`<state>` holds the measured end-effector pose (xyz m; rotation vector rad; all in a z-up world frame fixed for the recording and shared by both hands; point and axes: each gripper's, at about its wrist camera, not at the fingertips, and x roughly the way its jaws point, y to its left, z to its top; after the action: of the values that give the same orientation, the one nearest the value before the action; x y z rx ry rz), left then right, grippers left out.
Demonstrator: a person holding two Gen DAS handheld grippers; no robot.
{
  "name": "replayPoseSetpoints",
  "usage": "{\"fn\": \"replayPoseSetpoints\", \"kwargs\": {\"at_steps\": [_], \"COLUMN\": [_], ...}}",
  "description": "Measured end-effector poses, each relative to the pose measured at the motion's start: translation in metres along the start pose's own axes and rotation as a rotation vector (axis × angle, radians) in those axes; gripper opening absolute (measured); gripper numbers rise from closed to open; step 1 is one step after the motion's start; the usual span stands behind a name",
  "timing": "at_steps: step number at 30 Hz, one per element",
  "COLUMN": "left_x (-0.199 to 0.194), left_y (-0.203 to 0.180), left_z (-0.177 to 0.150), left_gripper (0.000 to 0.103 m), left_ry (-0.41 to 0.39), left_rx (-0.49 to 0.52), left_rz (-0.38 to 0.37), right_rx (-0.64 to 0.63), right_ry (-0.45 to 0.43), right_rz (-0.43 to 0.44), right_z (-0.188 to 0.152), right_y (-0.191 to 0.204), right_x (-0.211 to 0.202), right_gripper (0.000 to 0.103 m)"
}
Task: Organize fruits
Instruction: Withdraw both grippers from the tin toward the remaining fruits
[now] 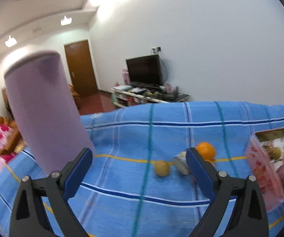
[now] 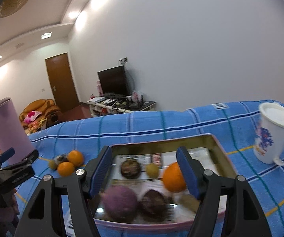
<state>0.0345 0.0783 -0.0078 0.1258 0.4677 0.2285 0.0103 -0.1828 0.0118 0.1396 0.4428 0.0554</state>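
Observation:
A rectangular tin tray [image 2: 219,146] lies on the blue checked cloth. In it are an orange [image 2: 173,177], a purple fruit [image 2: 120,201], two dark passion fruits [image 2: 131,168] and a small green fruit [image 2: 152,170]. My right gripper [image 2: 146,171] hovers open over the tray, empty. Left of the tray lie two oranges [image 2: 70,163], a green fruit and a dark one. In the left wrist view my left gripper [image 1: 140,169] is open and empty above the cloth, with a green fruit [image 1: 161,168], a pale object [image 1: 180,163] and an orange [image 1: 205,151] ahead; the tray [image 1: 260,169] is at the right.
A tall lilac tumbler [image 1: 43,108] stands close by the left gripper's left finger, also in the right wrist view [image 2: 9,130]. A white lidded mug [image 2: 272,134] stands right of the tray. The cloth's far edge drops off to a room with a TV.

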Motion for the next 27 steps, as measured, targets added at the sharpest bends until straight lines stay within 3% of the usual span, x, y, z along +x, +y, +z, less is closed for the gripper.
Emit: {"fn": "replayPoseSetpoints", "kwargs": {"at_steps": [3,8,20,21,24,27], "left_x": [0.005,0.019,0.031,0.032,0.035,0.036], "left_y": [0.006,0.030,0.047,0.048,0.051,0.055], "left_z": [0.000,-0.001,-0.004,-0.005,-0.005,-0.005], "left_gripper": [0.098,0.098,0.098,0.098,0.098,0.098], "left_ry": [0.006,0.064,0.115,0.125,0.144,0.150], "left_rx": [0.031,-0.062,-0.055,-0.057,-0.066,-0.064], "left_rz": [0.074,0.083,0.179,0.178,0.182,0.184], "right_rx": [-0.018,-0.042,-0.151,-0.163,-0.202,-0.212], "right_ry": [-0.002,0.036,0.188,0.212,0.272,0.325], "right_rz": [0.028,0.082,0.175,0.182,0.192,0.212], "right_z": [0.002,0.002,-0.012,-0.014,-0.020,-0.025], "right_y": [0.019,0.056,0.132,0.137,0.152,0.161], "right_x": [0.004,0.020,0.072,0.077,0.091,0.102], "right_gripper": [0.069,0.069,0.069,0.068,0.049,0.048]}}
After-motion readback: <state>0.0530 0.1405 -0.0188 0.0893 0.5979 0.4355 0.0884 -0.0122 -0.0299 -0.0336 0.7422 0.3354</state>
